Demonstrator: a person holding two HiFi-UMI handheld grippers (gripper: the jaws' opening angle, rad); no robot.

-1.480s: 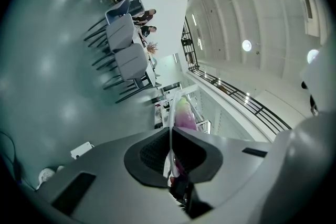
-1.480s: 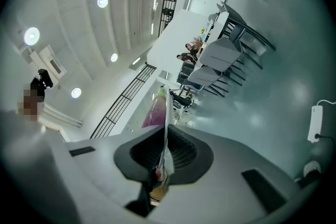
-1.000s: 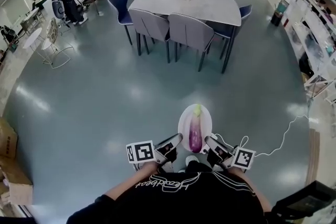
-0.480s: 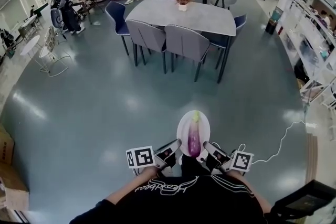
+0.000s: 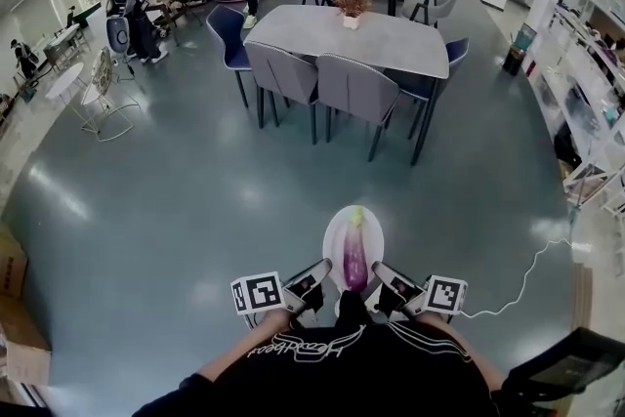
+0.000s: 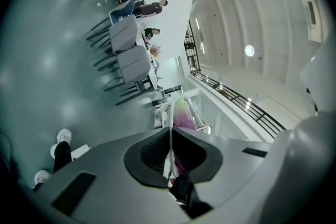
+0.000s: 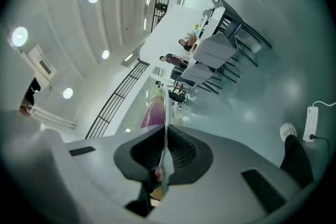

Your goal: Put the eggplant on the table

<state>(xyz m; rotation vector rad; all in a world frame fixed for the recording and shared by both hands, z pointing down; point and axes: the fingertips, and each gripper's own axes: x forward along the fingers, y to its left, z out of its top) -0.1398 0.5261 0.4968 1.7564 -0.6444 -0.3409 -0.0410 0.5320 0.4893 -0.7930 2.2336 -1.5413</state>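
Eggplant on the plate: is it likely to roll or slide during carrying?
Probably rolls: the eggplant looks rounded and glossy, lying loose on the flat-looking plate. It lies lengthwise away from the person, so any sideways tilt would likely send it rimward.

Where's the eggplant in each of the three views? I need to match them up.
Head view: eggplant lower centre, on the plate.
Left gripper view: eggplant centre, right of the plate's edge.
Right gripper view: eggplant centre, left of the plate's edge.
Shared landmark: the grey chairs at the long table.
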